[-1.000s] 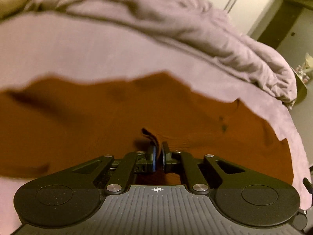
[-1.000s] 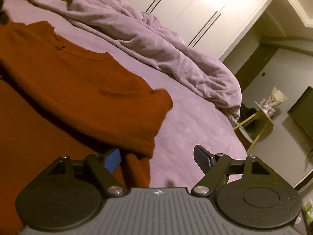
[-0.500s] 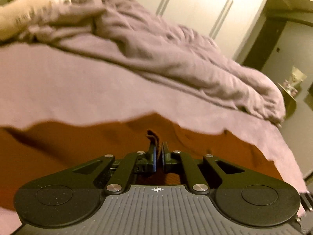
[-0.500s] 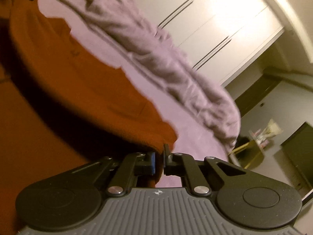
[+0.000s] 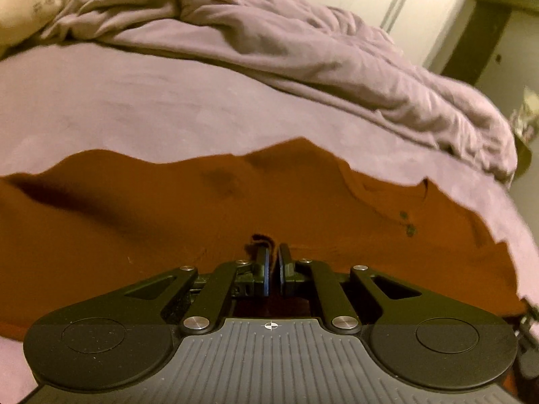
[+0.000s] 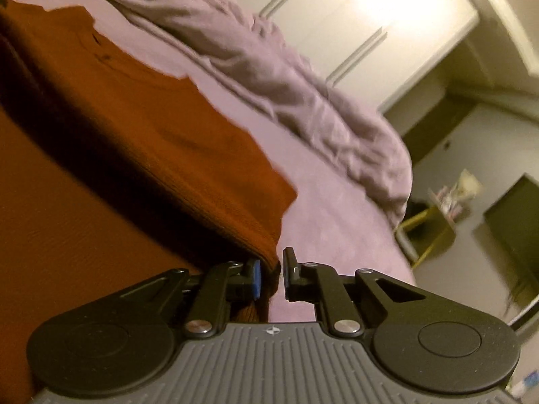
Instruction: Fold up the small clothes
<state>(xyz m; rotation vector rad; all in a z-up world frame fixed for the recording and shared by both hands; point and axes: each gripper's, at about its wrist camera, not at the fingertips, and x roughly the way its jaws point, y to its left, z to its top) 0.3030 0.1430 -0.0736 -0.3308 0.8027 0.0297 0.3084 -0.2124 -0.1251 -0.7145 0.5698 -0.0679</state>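
A rust-orange knit sweater (image 5: pixel 202 208) lies spread on the purple bed sheet (image 5: pixel 134 107). My left gripper (image 5: pixel 273 262) is shut on a fold of the sweater's edge, which sticks up between the pads. In the right wrist view the sweater (image 6: pixel 141 128) is folded over itself, the upper layer lifted above the lower one. My right gripper (image 6: pixel 271 274) is shut on the ribbed corner of that upper layer.
A rumpled purple duvet (image 5: pixel 303 50) lies along the far side of the bed, also in the right wrist view (image 6: pixel 286 77). White wardrobe doors (image 6: pixel 353 17) stand behind. A small side table (image 6: pixel 434 215) with items stands off the bed's right edge.
My right gripper went from open beside the sweater's corner to shut on it, then lifted it. My left gripper stayed shut on the sweater and shifted slightly.
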